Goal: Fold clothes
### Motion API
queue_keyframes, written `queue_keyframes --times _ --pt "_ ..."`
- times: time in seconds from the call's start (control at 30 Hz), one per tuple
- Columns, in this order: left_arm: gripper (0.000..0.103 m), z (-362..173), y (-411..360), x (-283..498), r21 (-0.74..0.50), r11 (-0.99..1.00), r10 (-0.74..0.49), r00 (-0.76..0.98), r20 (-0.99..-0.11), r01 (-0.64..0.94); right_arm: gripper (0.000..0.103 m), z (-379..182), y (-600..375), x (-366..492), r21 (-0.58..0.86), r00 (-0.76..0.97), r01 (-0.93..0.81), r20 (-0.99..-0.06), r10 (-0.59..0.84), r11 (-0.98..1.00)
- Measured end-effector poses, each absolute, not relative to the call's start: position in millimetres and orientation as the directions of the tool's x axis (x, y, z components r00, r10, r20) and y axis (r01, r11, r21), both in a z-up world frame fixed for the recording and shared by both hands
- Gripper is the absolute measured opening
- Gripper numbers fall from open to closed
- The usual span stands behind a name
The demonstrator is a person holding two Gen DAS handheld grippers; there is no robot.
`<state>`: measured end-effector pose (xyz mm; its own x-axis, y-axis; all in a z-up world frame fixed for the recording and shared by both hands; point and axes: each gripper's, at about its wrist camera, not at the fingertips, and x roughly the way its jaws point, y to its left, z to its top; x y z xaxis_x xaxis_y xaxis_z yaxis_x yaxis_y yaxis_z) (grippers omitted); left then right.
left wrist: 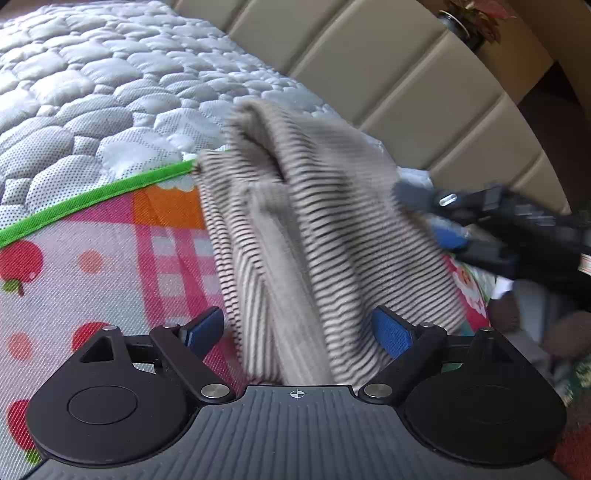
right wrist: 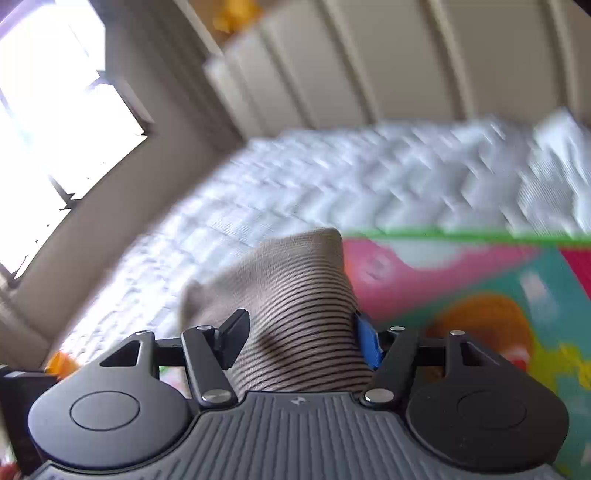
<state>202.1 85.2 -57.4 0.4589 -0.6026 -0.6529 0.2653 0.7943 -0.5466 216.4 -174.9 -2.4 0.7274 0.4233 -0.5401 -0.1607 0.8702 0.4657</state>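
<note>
A beige garment with thin dark stripes point(left wrist: 295, 229) hangs bunched between both grippers above a colourful play mat point(left wrist: 110, 258). My left gripper point(left wrist: 299, 332) is shut on one part of the garment, its blue pads point(left wrist: 391, 332) pressing the cloth. My right gripper shows at the right of the left wrist view point(left wrist: 436, 221), gripping the far part of the cloth. In the right wrist view the right gripper point(right wrist: 299, 339) is shut on the striped garment point(right wrist: 288, 295), which bulges up between the fingers. The right wrist view is blurred.
The mat with a green border point(right wrist: 461, 234) lies on a white quilted mattress point(left wrist: 92, 92). A beige padded headboard point(left wrist: 406, 74) stands behind. A potted plant point(left wrist: 476, 18) sits beyond it. A bright window point(right wrist: 55, 110) is at the left.
</note>
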Motion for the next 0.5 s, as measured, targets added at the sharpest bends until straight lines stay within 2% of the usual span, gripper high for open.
queue_keyframes --times 0.03,0.23,0.3,0.43,0.5 --pt "0.092 -57.7 86.6 202.6 -0.549 0.794 -0.602 0.459 -0.653 0.260 0.061 2.0 -169.7 216.2 0.457 0.727 -0.178 -0.535 0.430 0.871" --pt "0.093 -57.9 89.2 203.4 -0.548 0.797 -0.597 0.463 -0.655 0.253 0.061 -32.6 -146.6 236.2 0.221 0.685 -0.109 -0.689 0.234 0.969" --pt "0.093 -56.2 91.9 204.8 -0.548 0.798 -0.596 0.466 -0.653 0.252 0.071 -37.5 -146.9 234.0 0.200 0.696 -0.107 -0.685 0.217 0.974" --pt "0.098 -51.5 109.6 209.7 -0.546 0.810 -0.571 0.507 -0.646 0.215 0.076 -33.6 -153.7 224.2 0.241 0.715 -0.082 -0.662 0.226 0.967" --pt "0.099 -50.2 123.8 214.0 -0.565 0.810 -0.552 0.534 -0.641 0.159 0.080 -24.3 -154.1 205.5 0.194 0.751 -0.118 -0.625 0.216 0.974"
